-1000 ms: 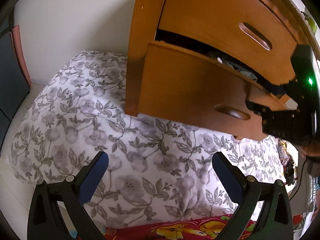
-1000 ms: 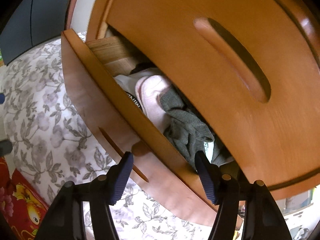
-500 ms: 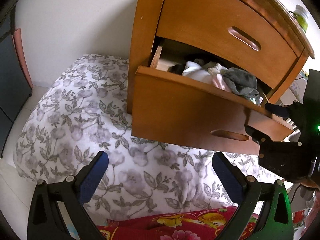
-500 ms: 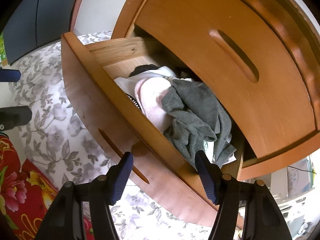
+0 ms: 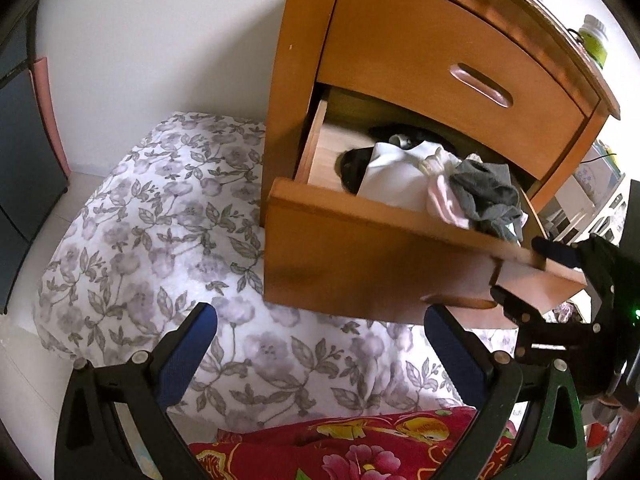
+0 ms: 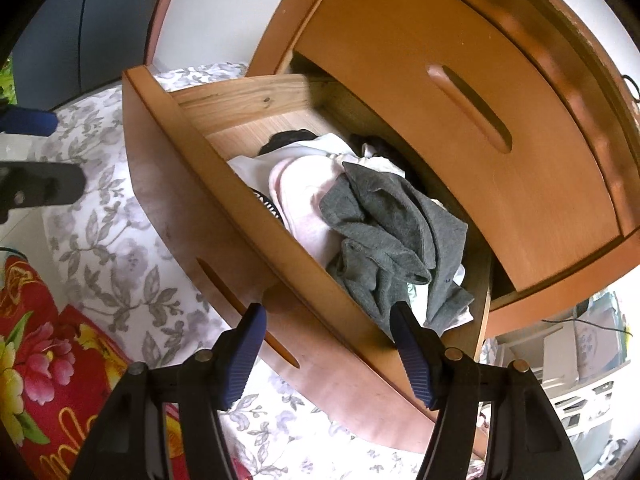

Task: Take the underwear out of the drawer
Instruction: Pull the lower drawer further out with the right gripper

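Note:
The lower drawer [image 5: 360, 264] of a wooden nightstand [image 5: 440, 56] is pulled well out. Inside lies a heap of underwear: a grey piece [image 6: 392, 232] on top at the right, a pale pink one [image 6: 304, 196], a white one [image 5: 396, 176] and something black [image 5: 352, 168] behind. My right gripper [image 6: 328, 332] straddles the drawer front [image 6: 224, 240] near its right end, one finger outside by the handle slot, the other inside against the grey piece, and it is shut on the board. My left gripper [image 5: 320, 328] is open above the floral bedding, below the drawer.
Floral grey-and-white bedding [image 5: 160, 240] lies under and left of the nightstand, with a red flowered cloth [image 5: 360, 444] nearest me. The upper drawer [image 5: 452, 76] is closed. A green bottle [image 5: 596, 40] stands on top. White shelves [image 6: 568, 360] are at the right.
The drawer has slid much further out with my right gripper on its front, and the clothes inside have come into full view. My left gripper has backed away and risen a little.

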Action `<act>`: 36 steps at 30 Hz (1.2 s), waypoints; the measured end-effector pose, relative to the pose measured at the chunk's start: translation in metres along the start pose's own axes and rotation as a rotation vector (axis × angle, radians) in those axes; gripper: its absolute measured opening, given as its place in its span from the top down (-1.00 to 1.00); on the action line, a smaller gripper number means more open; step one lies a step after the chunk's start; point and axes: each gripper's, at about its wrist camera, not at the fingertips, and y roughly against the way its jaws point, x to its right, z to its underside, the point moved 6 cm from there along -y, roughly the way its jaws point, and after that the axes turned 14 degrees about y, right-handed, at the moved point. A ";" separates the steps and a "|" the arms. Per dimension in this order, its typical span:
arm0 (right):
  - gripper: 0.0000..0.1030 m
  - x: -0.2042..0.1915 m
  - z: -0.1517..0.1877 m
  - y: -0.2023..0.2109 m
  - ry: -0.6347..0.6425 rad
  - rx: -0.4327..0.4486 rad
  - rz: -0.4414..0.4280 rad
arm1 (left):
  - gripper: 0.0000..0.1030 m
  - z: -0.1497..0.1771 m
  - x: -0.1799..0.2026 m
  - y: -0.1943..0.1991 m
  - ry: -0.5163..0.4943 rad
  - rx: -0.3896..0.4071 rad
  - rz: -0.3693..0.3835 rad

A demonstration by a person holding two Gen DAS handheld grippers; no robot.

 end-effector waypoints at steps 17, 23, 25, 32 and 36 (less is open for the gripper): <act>-0.37 -0.002 0.001 0.010 -0.049 0.016 -0.008 | -1.00 0.002 -0.002 0.018 -0.005 0.028 0.000; -0.42 0.010 0.001 0.021 -0.115 0.042 -0.019 | -1.00 -0.001 -0.002 0.023 -0.002 0.043 -0.007; -0.46 0.016 0.002 0.030 -0.134 0.058 0.002 | -1.00 -0.003 0.000 0.028 -0.004 0.053 -0.006; -0.47 0.043 0.024 0.071 -0.346 0.123 0.014 | -1.00 -0.011 0.011 0.044 -0.020 0.101 -0.003; -0.49 0.050 0.052 0.081 -0.524 0.133 -0.001 | -1.00 -0.013 0.018 0.050 -0.019 0.127 -0.013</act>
